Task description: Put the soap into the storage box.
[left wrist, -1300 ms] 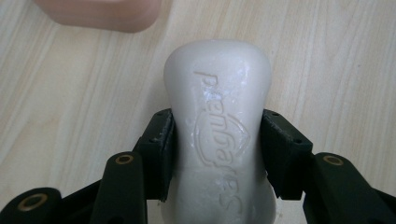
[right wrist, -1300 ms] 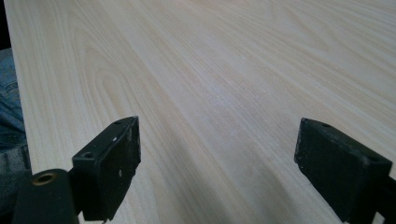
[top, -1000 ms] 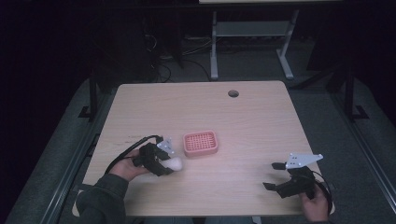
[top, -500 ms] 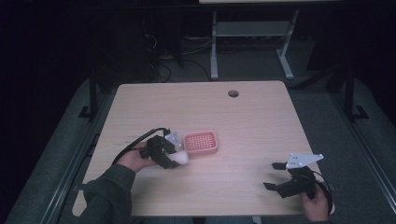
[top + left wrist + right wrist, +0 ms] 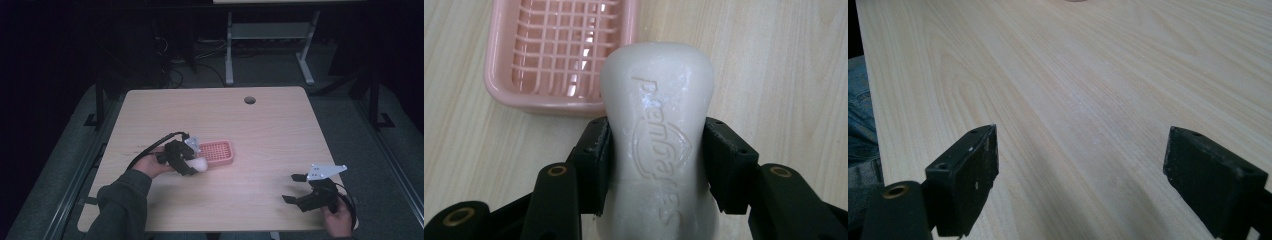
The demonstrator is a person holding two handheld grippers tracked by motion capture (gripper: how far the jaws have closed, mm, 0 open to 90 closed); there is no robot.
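soap point(image 5: 658, 130) sits clamped between the left gripper's point(image 5: 189, 161) two black pads, held above the table point(image 5: 270, 125) with its far end just over the near rim of the pink slatted dish point(image 5: 559, 55) — embossed lettering faces up. right gripper point(image 5: 296, 188) rests near the table's front right corner — jaws spread wide apart over bare wood, nothing between them.

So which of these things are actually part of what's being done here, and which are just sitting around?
Part of the job:
- white soap bar, clamped in the left gripper
- pink soap dish, just ahead of the soap
- table, the work surface

Just there:
- right gripper, fingers apart over bare wood, holding nothing
- round hole near the table's far edge
- white frame on the floor behind
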